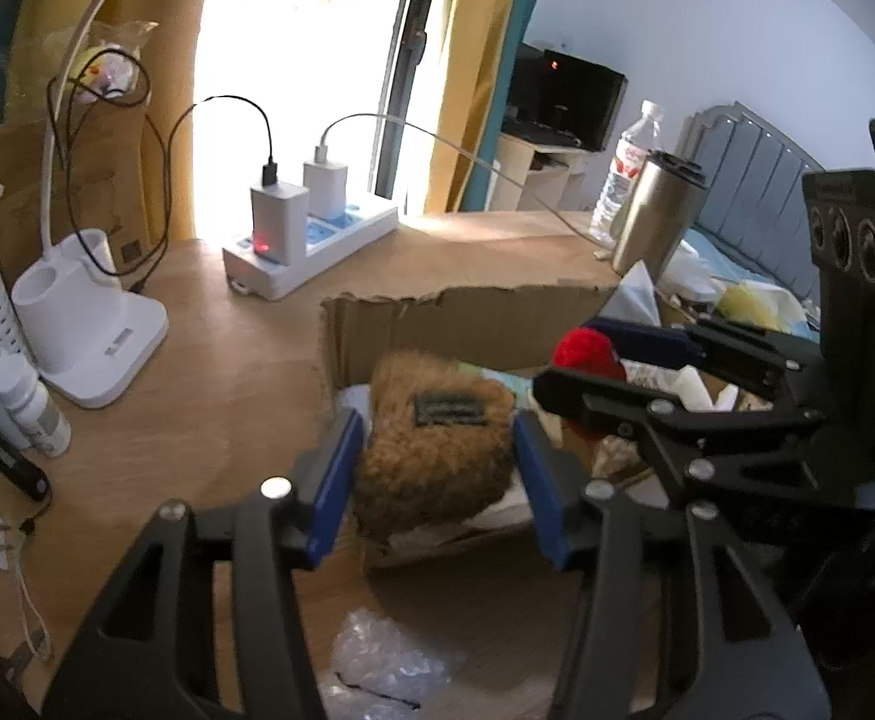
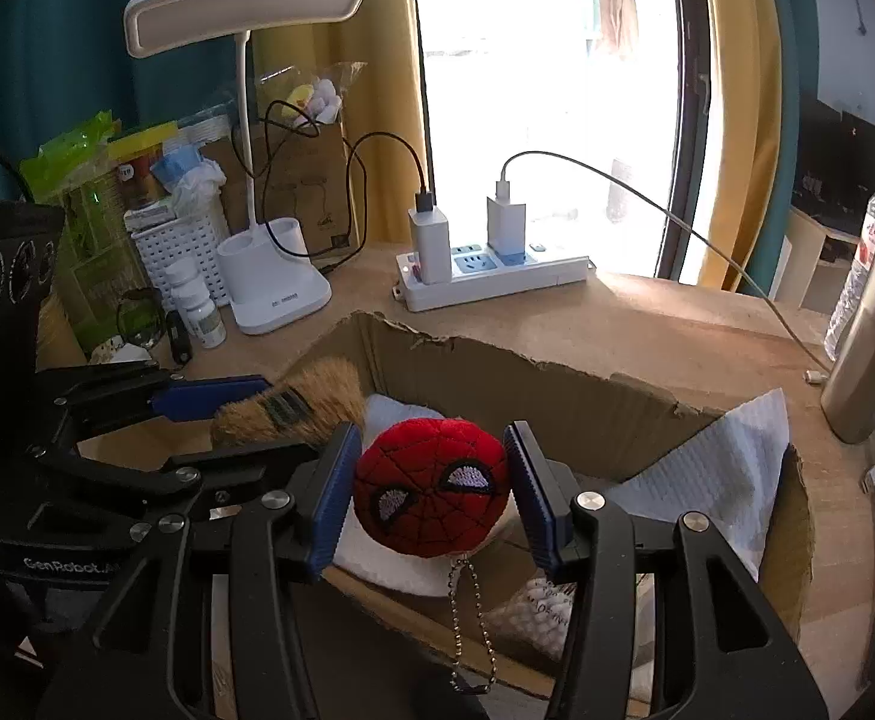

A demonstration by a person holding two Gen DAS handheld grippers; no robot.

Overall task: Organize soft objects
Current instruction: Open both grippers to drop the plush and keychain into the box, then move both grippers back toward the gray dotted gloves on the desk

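My left gripper [image 1: 434,468] is shut on a brown furry plush [image 1: 431,450] with a dark label, held over the left end of an open cardboard box [image 1: 467,312]. My right gripper [image 2: 431,486] is shut on a red Spider-Man plush head [image 2: 431,486] with a ball chain [image 2: 467,630] hanging under it, held over the same box [image 2: 497,372]. In the left wrist view the right gripper [image 1: 575,372] shows at right with the red plush [image 1: 587,348]. In the right wrist view the left gripper [image 2: 239,414] shows at left with the brown plush [image 2: 311,396].
White tissue [image 2: 719,456] and padding lie inside the box. On the wooden desk stand a white power strip [image 2: 491,276] with chargers, a white desk lamp [image 2: 275,294], small bottles [image 2: 197,300], a steel tumbler [image 2: 869,354], a water bottle [image 1: 626,174]. Bubble wrap [image 1: 389,666] lies near.
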